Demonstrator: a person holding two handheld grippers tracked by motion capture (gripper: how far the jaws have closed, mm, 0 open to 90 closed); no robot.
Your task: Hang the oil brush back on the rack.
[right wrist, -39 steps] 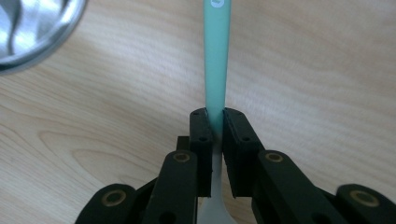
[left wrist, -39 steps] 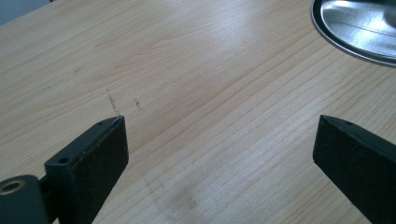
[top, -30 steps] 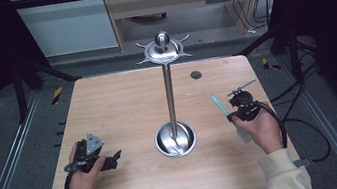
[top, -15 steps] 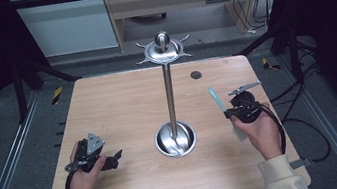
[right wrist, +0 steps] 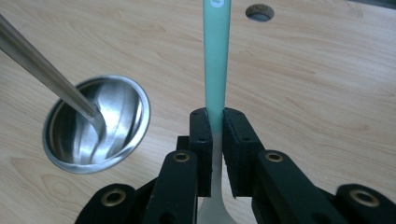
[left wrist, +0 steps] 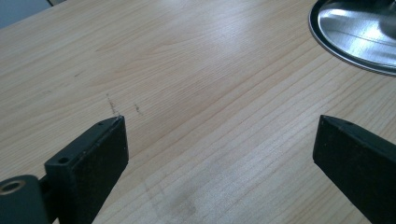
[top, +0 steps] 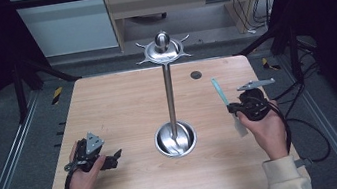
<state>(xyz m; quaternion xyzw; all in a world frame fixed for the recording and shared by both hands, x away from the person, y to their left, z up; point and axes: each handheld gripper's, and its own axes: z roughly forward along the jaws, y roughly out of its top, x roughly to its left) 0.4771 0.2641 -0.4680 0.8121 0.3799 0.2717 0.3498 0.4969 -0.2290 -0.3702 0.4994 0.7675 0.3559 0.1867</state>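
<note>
My right gripper (top: 232, 108) is shut on a utensil with a mint-green handle (top: 218, 91), held above the table's right side. The handle points away from the person, and the utensil's whitish flat end (top: 240, 127) hangs back toward the hand. In the right gripper view the pads (right wrist: 202, 135) clamp the green handle (right wrist: 216, 56) where it turns pale. A steel stand rises mid-table, with a bowl-shaped base (top: 176, 139), a thin pole (top: 170, 94) and a hooked top disc (top: 163, 48). My left gripper (top: 114, 156) lies low at the front left, open, with bare wood between its jaws (left wrist: 219, 144).
The stand's base (right wrist: 95, 123) and slanting pole (right wrist: 42, 74) lie left of the held utensil. A round cable hole (top: 196, 74) sits in the wooden table (top: 117, 102) at the back right. The base's rim (left wrist: 359, 32) lies ahead of the left gripper. Metal frame rails flank the table.
My right gripper has risen a little and drifted away from the person with the utensil still in it. The left gripper has stayed where it was.
</note>
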